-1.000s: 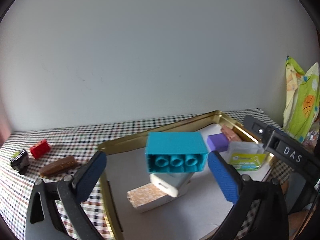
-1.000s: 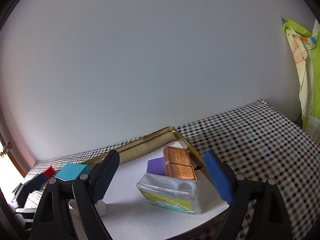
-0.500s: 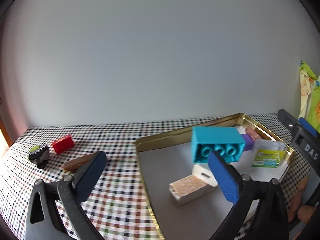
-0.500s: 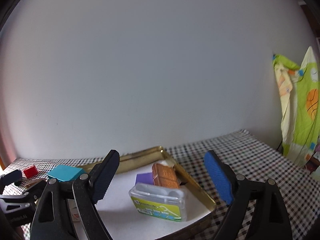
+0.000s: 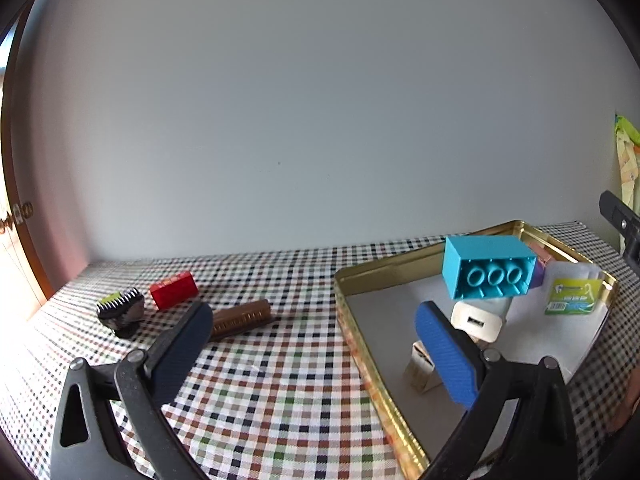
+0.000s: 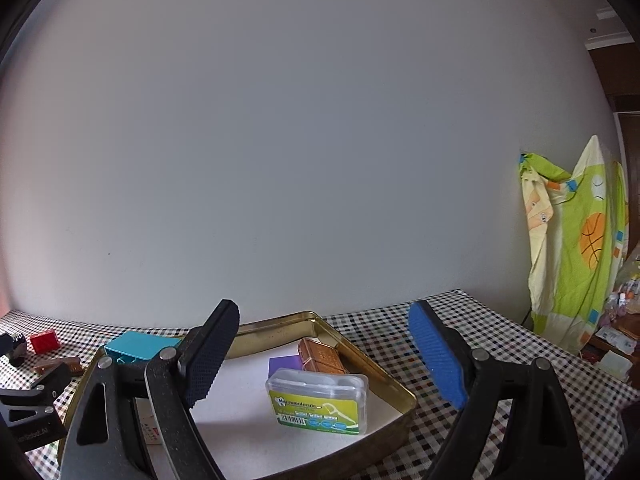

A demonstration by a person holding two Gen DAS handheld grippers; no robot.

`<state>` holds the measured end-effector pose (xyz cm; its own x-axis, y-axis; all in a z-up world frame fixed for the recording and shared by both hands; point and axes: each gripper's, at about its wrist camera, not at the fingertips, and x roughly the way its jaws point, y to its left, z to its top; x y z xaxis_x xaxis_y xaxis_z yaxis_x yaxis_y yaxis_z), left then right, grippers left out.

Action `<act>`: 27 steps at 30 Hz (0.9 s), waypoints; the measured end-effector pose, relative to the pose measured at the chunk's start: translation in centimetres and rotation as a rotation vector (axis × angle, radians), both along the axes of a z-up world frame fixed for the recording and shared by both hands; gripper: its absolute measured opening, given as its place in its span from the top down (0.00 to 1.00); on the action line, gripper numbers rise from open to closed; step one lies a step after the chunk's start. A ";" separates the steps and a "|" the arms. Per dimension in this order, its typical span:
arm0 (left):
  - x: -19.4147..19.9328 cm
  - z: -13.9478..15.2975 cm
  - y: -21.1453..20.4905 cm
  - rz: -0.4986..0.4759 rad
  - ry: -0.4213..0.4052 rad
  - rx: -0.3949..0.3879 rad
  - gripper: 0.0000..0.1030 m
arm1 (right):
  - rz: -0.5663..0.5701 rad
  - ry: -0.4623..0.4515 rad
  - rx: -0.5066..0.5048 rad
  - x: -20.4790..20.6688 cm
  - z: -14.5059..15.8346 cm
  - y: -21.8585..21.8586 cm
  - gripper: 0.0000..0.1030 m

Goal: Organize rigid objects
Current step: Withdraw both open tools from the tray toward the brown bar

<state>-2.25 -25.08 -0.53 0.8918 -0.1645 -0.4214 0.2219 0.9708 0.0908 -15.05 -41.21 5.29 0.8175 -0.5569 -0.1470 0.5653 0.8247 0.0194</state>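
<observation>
The turquoise plastic building brick [image 5: 488, 266] sits in the gold-rimmed metal tray [image 5: 352, 332], propped atop the white USB charger [image 5: 476, 322], underside tubes facing the left camera, long axis running left to right. The left tongs [image 5: 316, 356] and right tongs [image 6: 324, 354] both stand wide apart, gripping nothing. Left of the tray, the checkered counter [image 5: 272, 368] offers open room before the red brick [image 5: 174, 290].

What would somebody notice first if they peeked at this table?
Probably the bright teal building brick, perched on a white charger inside the gold tin tray. Next, the green-labelled floss pick box at the tray's front, by a purple block. Out on the checkered tablecloth lies a red brick.
</observation>
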 end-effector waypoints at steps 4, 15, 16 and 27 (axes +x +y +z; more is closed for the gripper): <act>0.1 -0.1 0.8 0.005 0.016 -0.031 0.00 | -0.025 -0.005 0.026 -0.6 -0.1 -0.1 0.14; -0.5 -0.3 2.8 0.010 0.023 -0.059 0.00 | -0.024 0.002 0.009 -2.0 -0.4 2.9 0.14; -0.5 -0.3 3.0 0.012 0.023 -0.063 0.00 | -0.014 0.007 0.003 -1.9 -0.5 3.4 0.14; -0.7 -0.2 5.2 0.025 0.007 -0.038 0.00 | 0.070 0.040 -0.034 -1.2 -0.6 8.2 0.14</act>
